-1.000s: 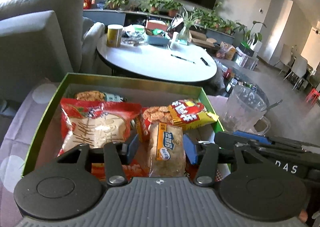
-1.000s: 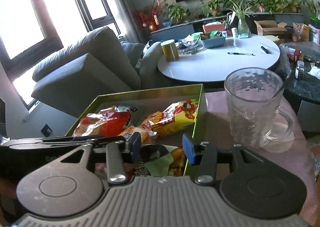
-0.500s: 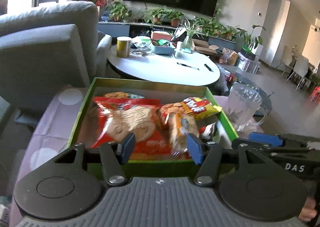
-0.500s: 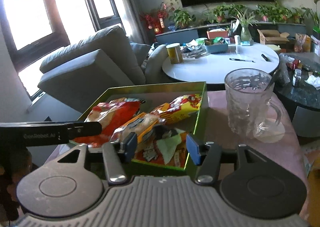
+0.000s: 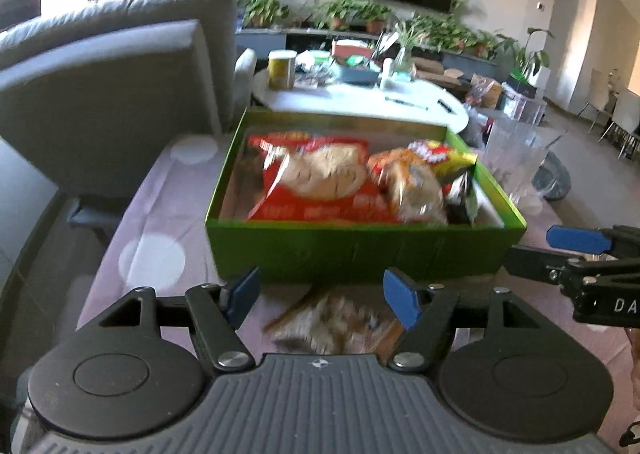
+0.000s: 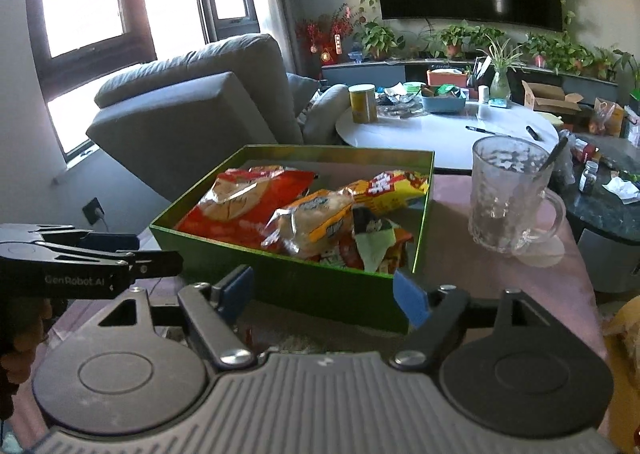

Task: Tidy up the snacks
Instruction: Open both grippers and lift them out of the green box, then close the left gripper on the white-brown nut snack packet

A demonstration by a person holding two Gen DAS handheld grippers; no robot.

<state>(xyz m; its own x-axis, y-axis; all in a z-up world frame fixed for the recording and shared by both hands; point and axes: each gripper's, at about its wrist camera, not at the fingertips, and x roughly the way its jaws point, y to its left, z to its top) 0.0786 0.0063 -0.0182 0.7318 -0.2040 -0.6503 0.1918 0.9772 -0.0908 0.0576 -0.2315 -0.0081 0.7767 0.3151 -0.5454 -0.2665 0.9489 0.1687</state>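
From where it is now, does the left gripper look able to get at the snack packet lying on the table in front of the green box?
Probably yes. The snack packet lies just below the left gripper, whose jaws are opening with nothing between them. The green box sits behind the packet, not over it.

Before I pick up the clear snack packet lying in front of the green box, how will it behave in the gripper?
The snack packet looks like thin, crinkled film, so it will probably flop and slip. Its pale contents seem loose pieces, likely light and crushable. The left gripper, jaws opening with nothing between them, should probably close gently.
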